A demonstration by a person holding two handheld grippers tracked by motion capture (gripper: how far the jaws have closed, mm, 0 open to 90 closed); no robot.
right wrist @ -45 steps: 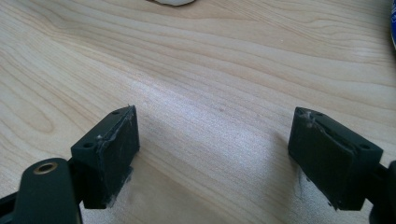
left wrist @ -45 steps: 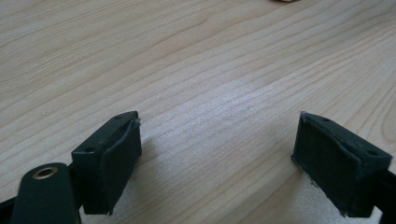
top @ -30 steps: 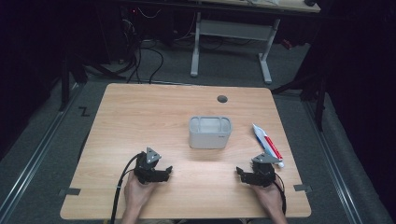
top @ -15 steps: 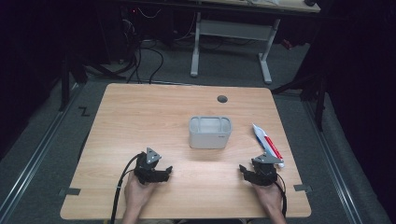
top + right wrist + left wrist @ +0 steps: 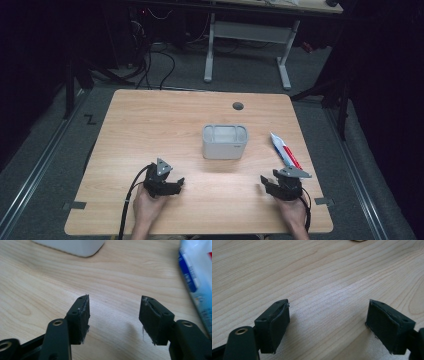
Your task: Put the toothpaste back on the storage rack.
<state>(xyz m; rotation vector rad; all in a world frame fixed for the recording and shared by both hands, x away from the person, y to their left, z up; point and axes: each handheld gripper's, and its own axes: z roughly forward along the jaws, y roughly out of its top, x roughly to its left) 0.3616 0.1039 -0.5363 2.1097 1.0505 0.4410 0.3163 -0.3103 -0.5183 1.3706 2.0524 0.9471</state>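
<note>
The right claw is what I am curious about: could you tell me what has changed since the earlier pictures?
The right claw has just been closing its jaws partway, with nothing between them, only bare table. The left claw stays open, and the grey container and tube lie where they were.

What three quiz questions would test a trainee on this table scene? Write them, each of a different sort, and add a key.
1. True or false: the left gripper holds the tube.
2. What stands near the middle of the table? A) a grey container B) a red mug C) a book
3. Which thing lies nearest the right gripper?

Key
1. False: its jaws stand open over bare wood.
2. A.
3. The tube. The right gripper's jaws have just been closing, with nothing between them.
</note>
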